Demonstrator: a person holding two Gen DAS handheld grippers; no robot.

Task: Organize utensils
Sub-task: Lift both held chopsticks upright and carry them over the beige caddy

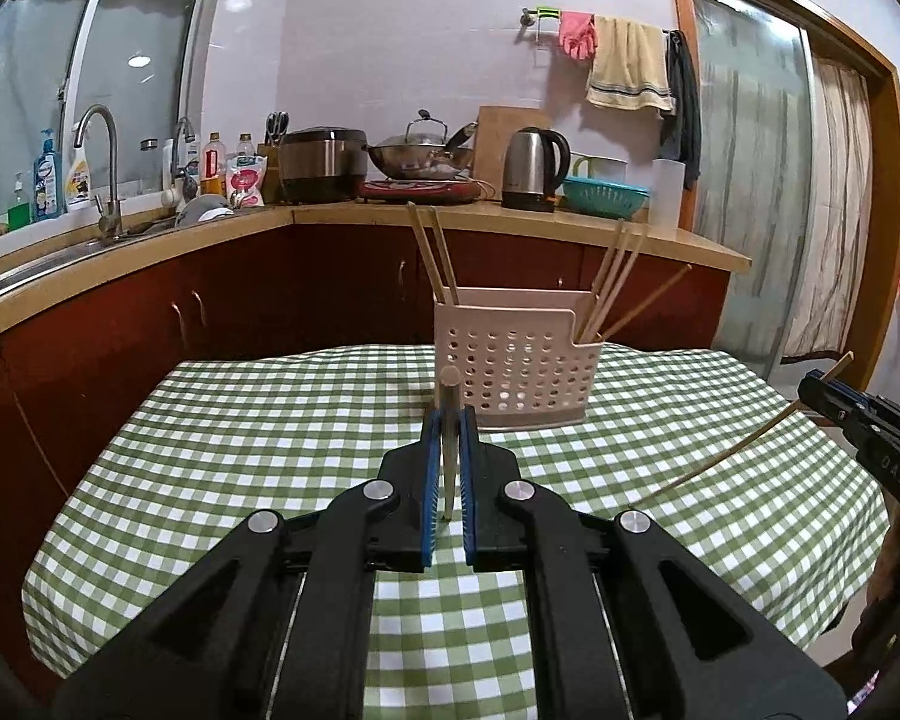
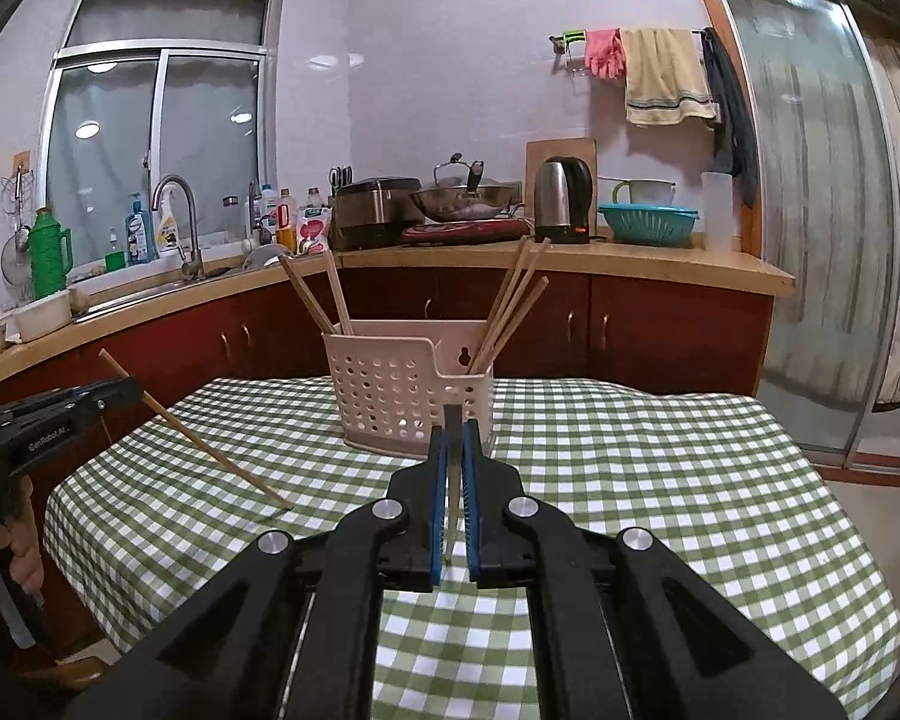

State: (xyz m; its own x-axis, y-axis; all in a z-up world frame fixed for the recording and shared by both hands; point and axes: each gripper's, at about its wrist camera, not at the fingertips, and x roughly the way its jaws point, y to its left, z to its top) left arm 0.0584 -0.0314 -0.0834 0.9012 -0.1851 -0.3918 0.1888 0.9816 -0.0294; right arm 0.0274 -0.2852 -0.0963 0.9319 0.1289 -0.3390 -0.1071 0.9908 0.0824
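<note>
A pale perforated utensil holder (image 1: 513, 360) (image 2: 408, 396) stands on the green checked table (image 1: 240, 420) with several wooden chopsticks (image 1: 615, 282) (image 2: 510, 312) leaning in it. My left gripper (image 1: 449, 420) is shut on one chopstick (image 1: 448, 450), seen end-on; in the right wrist view that chopstick (image 2: 210, 444) slants down to the cloth from the left gripper (image 2: 120, 390). My right gripper (image 2: 453, 438) is shut on another chopstick (image 2: 452, 480); in the left wrist view it (image 1: 720, 462) slants to the cloth from the right gripper (image 1: 816, 387). Both grippers are short of the holder.
Behind the table runs a counter (image 1: 510, 222) with a kettle (image 1: 534, 168), wok (image 1: 420, 156), rice cooker (image 1: 324, 165), teal colander (image 1: 606, 195) and a sink with tap (image 1: 99, 168). Red cabinets (image 1: 240, 294) lie below. A glass door (image 2: 810, 210) is on the right.
</note>
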